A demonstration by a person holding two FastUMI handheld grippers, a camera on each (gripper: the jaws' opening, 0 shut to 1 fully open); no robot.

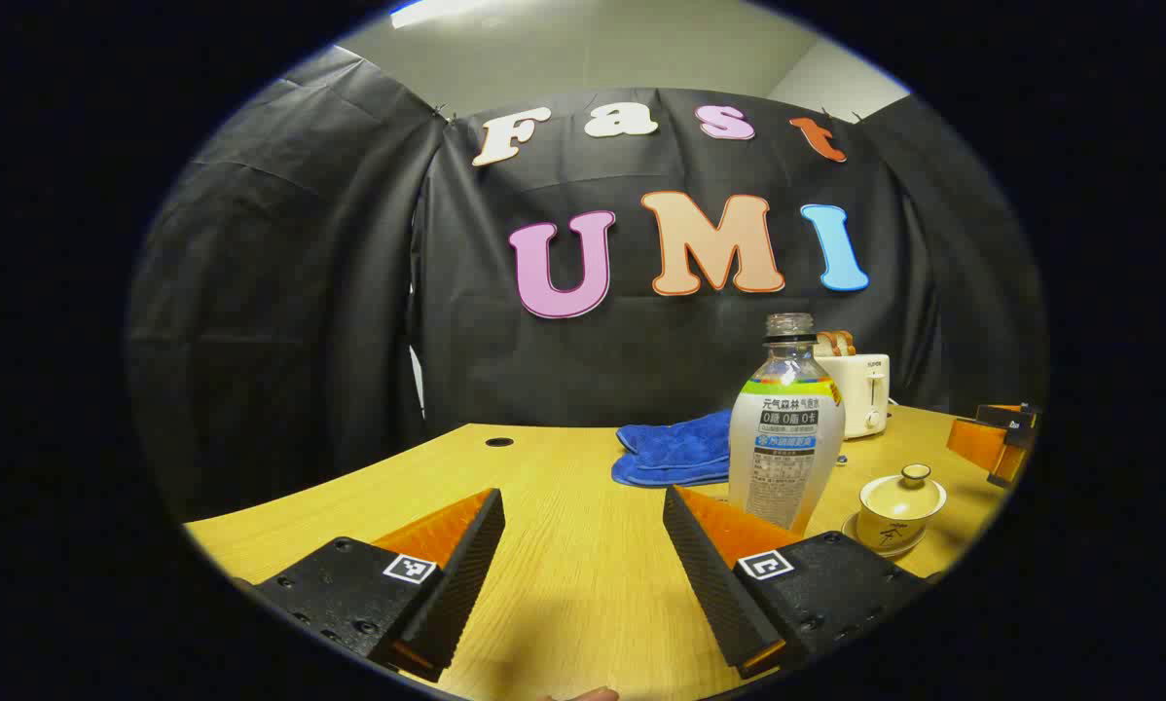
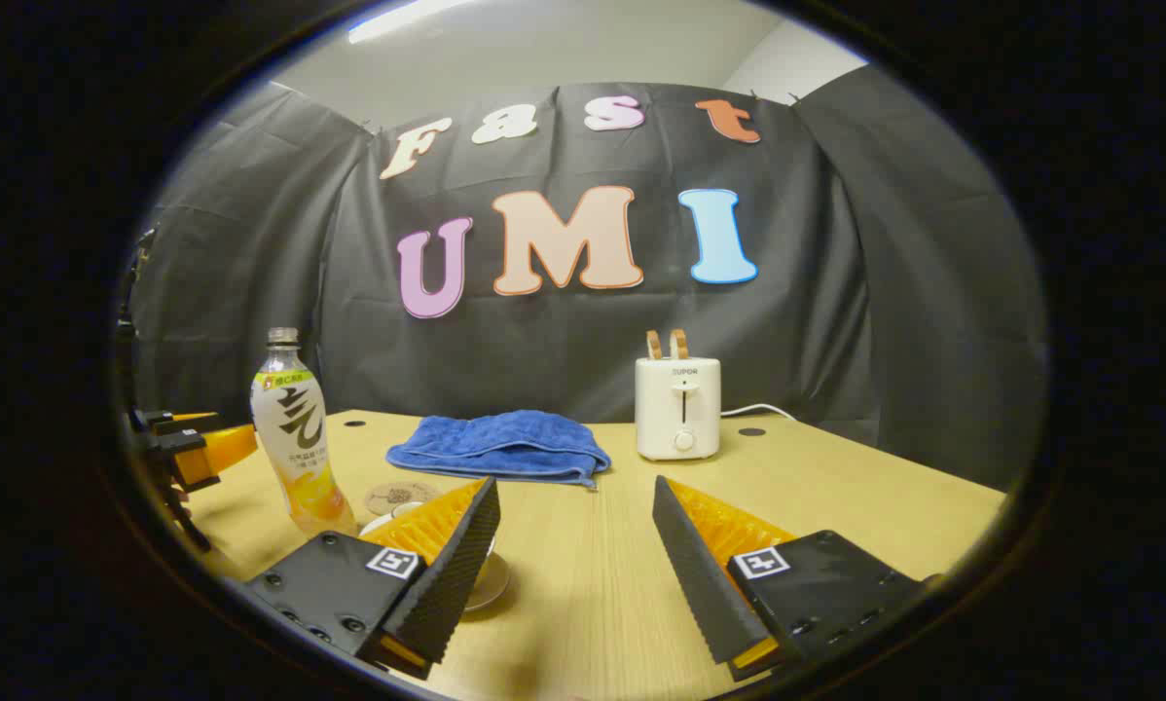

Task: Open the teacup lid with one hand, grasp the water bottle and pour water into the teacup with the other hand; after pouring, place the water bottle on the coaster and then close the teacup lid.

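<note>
In the left gripper view a clear water bottle with no cap and a printed label stands upright on the wooden table, just beyond my left gripper's right finger. My left gripper is open and holds nothing. A cream teacup with its lid on sits on a saucer to the right of the bottle. In the right gripper view my right gripper is open; its left finger hides most of the teacup. The bottle stands far left, with a round coaster beside it.
A folded blue cloth lies at the back of the table. A white toaster with bread slices stands to its right, its cord trailing off. The blue cloth and toaster sit behind the bottle. The other gripper hovers far right.
</note>
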